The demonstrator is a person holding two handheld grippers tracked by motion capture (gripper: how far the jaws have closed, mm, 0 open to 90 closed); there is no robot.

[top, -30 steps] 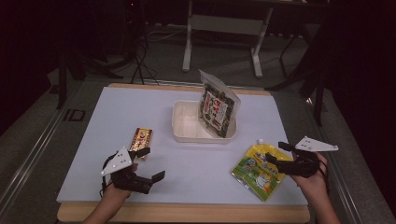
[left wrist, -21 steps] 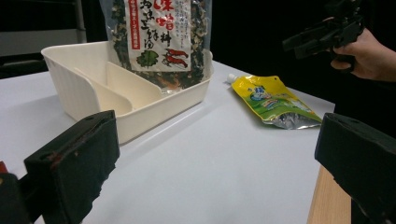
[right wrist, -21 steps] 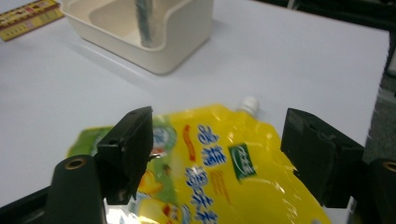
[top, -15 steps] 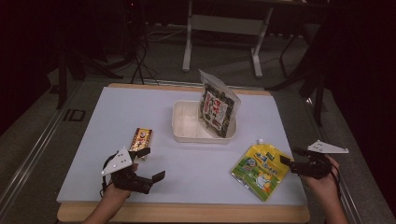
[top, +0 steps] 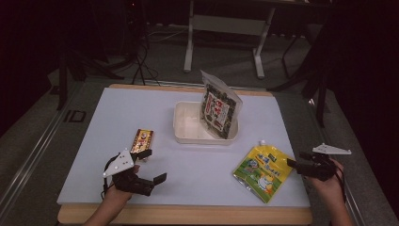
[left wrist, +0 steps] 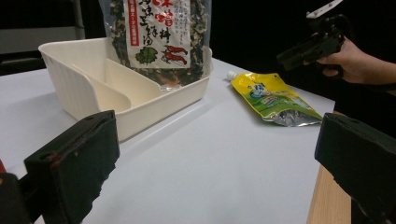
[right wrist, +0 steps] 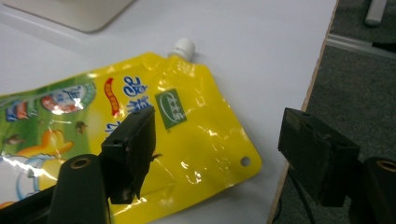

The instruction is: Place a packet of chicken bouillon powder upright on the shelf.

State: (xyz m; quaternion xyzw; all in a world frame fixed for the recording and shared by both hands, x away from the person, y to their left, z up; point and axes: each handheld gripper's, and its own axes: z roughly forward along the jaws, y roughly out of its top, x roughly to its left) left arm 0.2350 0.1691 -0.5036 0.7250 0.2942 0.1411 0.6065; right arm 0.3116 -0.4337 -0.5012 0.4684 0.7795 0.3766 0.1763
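I am holding my right claw point(top: 292, 165) just off the right edge of the worktop point(top: 141, 108), its jaws standing apart with nothing between them. It is pointing toward the yellow pouch point(top: 261, 171), which is lying flat near the right front corner of the worktop with its white cap point(right wrist: 181, 47) turned toward the far side. In the right gripper view one jaw is hanging over the pouch's near edge and the other over the floor beyond the worktop edge; neither is pressing on it.

My left claw point(top: 155, 165) is resting low at the front left, jaws also wide apart and empty, just beside a small snack bar point(top: 142, 141). Behind, a white tray point(top: 188, 127) is holding an upright dark bag point(top: 219, 109) in its right part.
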